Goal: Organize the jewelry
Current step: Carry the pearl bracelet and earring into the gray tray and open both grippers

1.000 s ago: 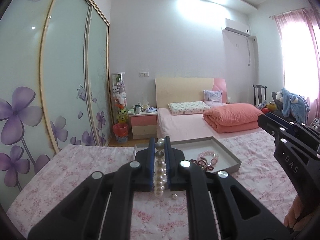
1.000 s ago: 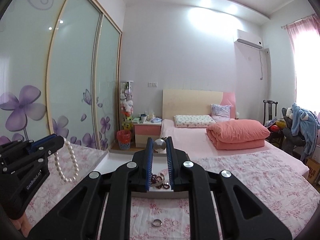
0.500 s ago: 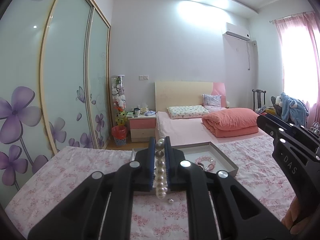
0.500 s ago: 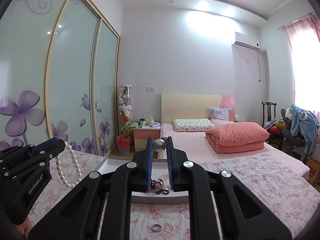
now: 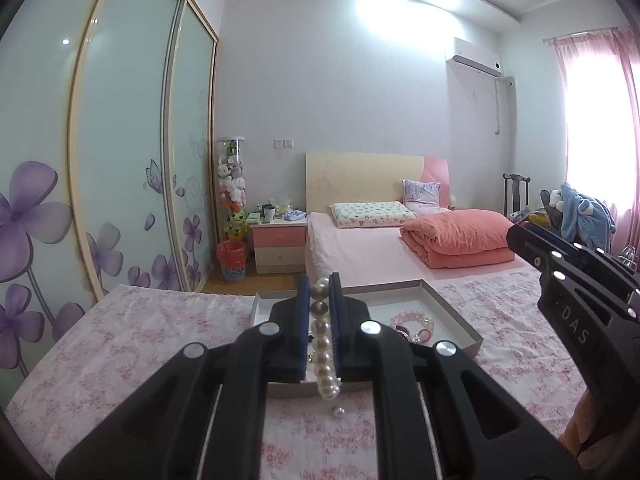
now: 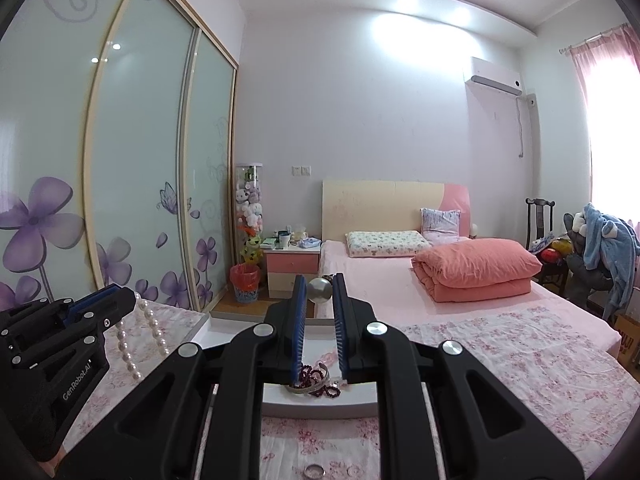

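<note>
So left hand-held gripper (image 5: 320,292) is clamped on the pearls (image 5: 323,340) over the tray (image 5: 452,304), right one (image 6: 318,294) pinching a silver ball (image 6: 319,291), next probably lower both in.

Pearl necklace (image 5: 323,344) hanging in loop off left gripper (image 5: 320,280), white round beads running up between its closed fingers, strand dangling over tray's near left part. Silver ball (image 6: 319,290), smooth and round, sitting pinched at tip of right gripper (image 6: 319,292). Shallow white tray (image 5: 456,312) lying flat on floral bedspread (image 5: 120,344). Pink bead bracelet (image 5: 412,320) lying inside tray toward right; dark red bead bracelet (image 6: 316,380) curling near tray's front edge. Silver ring (image 6: 313,471) and loose pearl (image 5: 338,412) resting on bedspread just before tray.
</note>
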Demonstrator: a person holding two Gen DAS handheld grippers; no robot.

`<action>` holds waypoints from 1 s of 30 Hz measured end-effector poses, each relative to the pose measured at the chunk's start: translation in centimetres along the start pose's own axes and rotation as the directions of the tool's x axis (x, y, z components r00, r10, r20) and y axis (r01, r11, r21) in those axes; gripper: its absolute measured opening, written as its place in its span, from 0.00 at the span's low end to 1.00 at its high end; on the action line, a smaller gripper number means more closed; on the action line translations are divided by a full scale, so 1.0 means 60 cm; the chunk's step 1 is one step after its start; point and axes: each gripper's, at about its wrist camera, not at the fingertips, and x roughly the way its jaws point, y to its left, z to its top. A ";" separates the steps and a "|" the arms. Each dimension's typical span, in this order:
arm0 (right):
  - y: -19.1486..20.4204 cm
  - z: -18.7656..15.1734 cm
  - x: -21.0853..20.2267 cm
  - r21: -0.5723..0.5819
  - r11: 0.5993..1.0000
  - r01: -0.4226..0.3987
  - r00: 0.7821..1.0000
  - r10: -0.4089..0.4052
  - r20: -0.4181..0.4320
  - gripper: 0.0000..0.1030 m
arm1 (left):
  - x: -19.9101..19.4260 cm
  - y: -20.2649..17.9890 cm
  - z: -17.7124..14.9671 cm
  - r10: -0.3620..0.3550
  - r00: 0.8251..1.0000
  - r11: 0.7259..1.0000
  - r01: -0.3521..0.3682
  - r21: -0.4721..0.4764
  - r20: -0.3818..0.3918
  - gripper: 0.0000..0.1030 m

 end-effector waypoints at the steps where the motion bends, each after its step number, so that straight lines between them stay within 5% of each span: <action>1: -0.001 -0.001 0.013 0.002 1.000 0.005 1.000 -0.005 -0.006 0.14 | 0.014 0.002 0.001 -0.002 1.000 1.000 0.002 -0.004 -0.006 0.10; 14: 0.016 -0.027 0.196 0.013 1.000 -0.026 0.984 0.028 -0.176 0.14 | 0.193 0.014 0.006 -0.017 0.996 0.999 0.013 -0.043 -0.088 0.10; 28: 0.004 -0.073 0.289 0.123 0.991 -0.055 0.919 0.099 -0.381 0.15 | 0.290 0.018 -0.031 -0.076 0.973 0.996 0.066 -0.053 -0.218 0.10; 30: 0.001 -0.073 0.291 0.136 0.989 -0.051 0.917 0.101 -0.387 0.30 | 0.292 0.019 -0.031 -0.077 0.973 0.996 0.067 -0.053 -0.217 0.12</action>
